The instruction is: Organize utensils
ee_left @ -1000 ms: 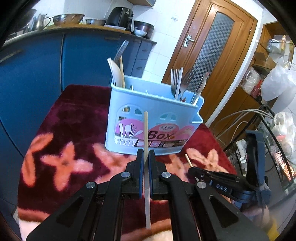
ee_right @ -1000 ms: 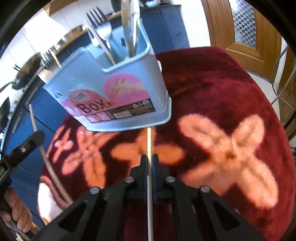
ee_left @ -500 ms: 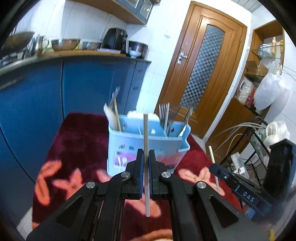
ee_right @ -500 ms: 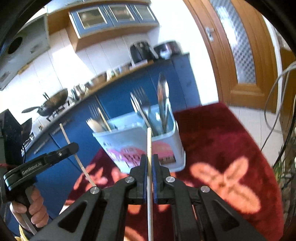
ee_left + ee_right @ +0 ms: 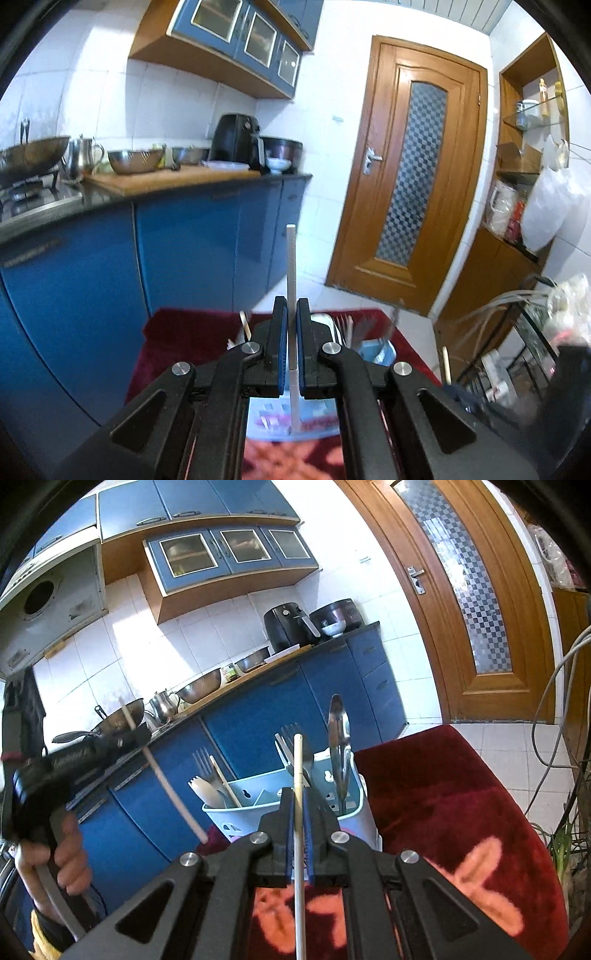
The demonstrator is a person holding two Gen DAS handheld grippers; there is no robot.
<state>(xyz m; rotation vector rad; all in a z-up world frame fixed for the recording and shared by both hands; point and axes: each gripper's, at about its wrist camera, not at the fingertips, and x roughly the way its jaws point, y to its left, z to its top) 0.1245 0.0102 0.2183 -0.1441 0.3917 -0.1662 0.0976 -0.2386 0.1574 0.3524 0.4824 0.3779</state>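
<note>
Chopsticks are in transit: our left tool (image 5: pixel 291 343) clamps a thin white chopstick (image 5: pixel 291 266), our right tool (image 5: pixel 298 834) a pale wooden one (image 5: pixel 298 775). Both are held above the light-blue plastic utensil caddy (image 5: pixel 258 801); next we lower them, tips first, into its compartment.

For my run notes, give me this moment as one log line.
left gripper: shut on white chopstick | right gripper: shut on tan chopstick | both raised above light blue utensil box | chopsticks not yet in box
</note>
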